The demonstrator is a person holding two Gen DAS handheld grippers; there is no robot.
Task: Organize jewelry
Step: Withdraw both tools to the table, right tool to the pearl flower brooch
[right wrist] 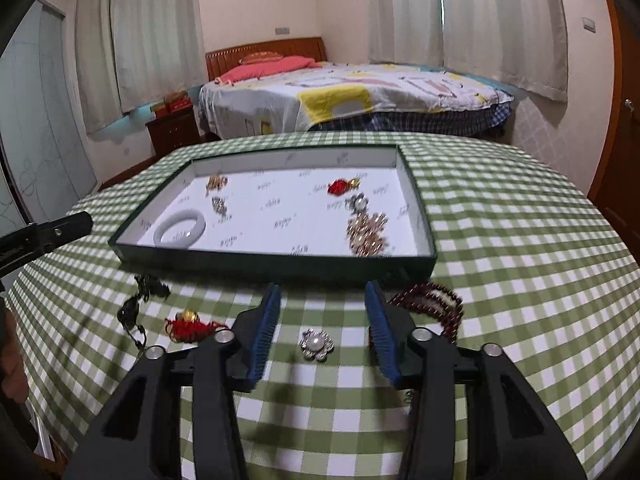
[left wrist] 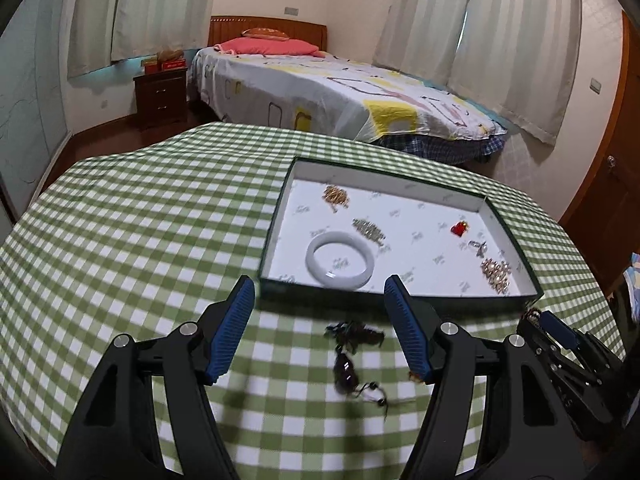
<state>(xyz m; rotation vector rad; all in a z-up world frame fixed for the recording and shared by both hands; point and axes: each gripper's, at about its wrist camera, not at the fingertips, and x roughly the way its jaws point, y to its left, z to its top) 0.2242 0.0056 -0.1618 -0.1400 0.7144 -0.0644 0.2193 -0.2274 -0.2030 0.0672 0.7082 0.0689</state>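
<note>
Right gripper (right wrist: 322,332), jaws spread and empty, straddles pearl flower brooch (right wrist: 317,345) lying on checked tablecloth (right wrist: 520,280), just short of jewelry tray (right wrist: 276,258); left gripper (left wrist: 320,328) spread over dark pendant necklace (left wrist: 352,354).

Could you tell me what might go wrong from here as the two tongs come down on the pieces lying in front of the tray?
1. The right tongs straddle the pearl flower brooch; it lies flat, so the pads may slide over it or flick it away.
2. The dark beaded bracelet sits right beside the right-hand pad and could get snagged or dragged.
3. The left tongs frame the dark corded pendant; gripping only its loose cord could leave it dangling and catching the tray wall.
</note>
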